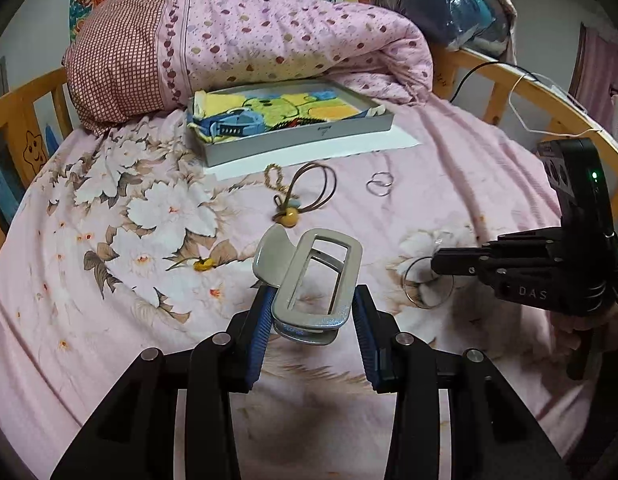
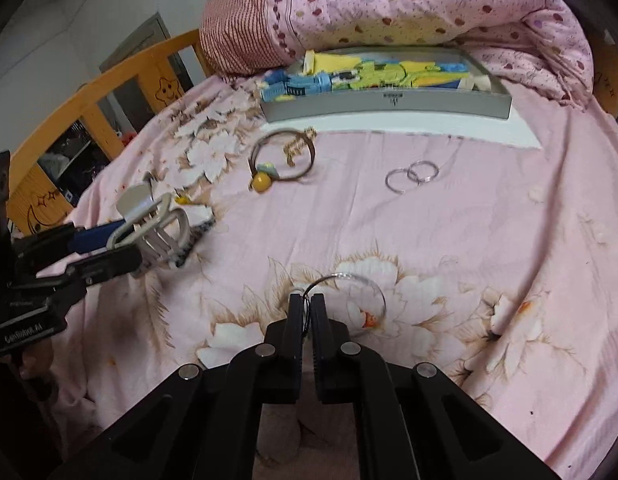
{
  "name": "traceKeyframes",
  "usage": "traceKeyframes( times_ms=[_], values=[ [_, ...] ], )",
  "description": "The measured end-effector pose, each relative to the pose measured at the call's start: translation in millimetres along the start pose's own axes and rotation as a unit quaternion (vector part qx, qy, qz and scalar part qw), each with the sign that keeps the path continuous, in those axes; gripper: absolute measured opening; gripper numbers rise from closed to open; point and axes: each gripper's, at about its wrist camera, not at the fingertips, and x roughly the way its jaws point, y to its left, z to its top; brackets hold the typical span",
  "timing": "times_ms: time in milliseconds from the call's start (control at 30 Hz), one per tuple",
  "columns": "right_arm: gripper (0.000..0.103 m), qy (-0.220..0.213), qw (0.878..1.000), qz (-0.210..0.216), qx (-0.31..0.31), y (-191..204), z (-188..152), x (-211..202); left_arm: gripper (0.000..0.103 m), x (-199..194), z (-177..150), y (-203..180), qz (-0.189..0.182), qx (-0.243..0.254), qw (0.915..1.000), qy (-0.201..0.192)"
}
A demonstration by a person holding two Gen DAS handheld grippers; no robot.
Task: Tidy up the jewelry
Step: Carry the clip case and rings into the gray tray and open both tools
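Pink bedsheet (image 1: 109,320) lies open between clip-holding left gripper (image 1: 313,312) and gray box (image 1: 301,136)

Both devices are showing black linkage arms with silver pivot screws; the left hand-held gripper (image 1: 313,316) is wearing blue ribbed pads (image 1: 265,320), the right hand-held gripper (image 2: 307,312) black ones.

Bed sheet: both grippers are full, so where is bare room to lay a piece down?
Free: the sheet right of the paired rings, toward the bed rail, and the stretch between those rings and the bangle in the right gripper. Crowded: in front of the tray, where the cord necklace and gold chain lie together.
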Motion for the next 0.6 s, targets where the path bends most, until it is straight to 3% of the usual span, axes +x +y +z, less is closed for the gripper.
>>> traceKeyframes(
  times_ms=[433, 600],
  values=[
    [0.003, -0.035, 0.999, -0.001, -0.024, 8.9, 12.5, -14.0, 0.035, -4.8, 25.2, 6.9, 0.001, -0.016, 0.9996, -0.024],
    [0.003, -0.064, 0.997, -0.001, -0.034, 7.1, 32.5, -22.3, 0.035, 1.4, 38.4, 14.9, 0.008, -0.021, 0.9995, -0.022]
  ],
)
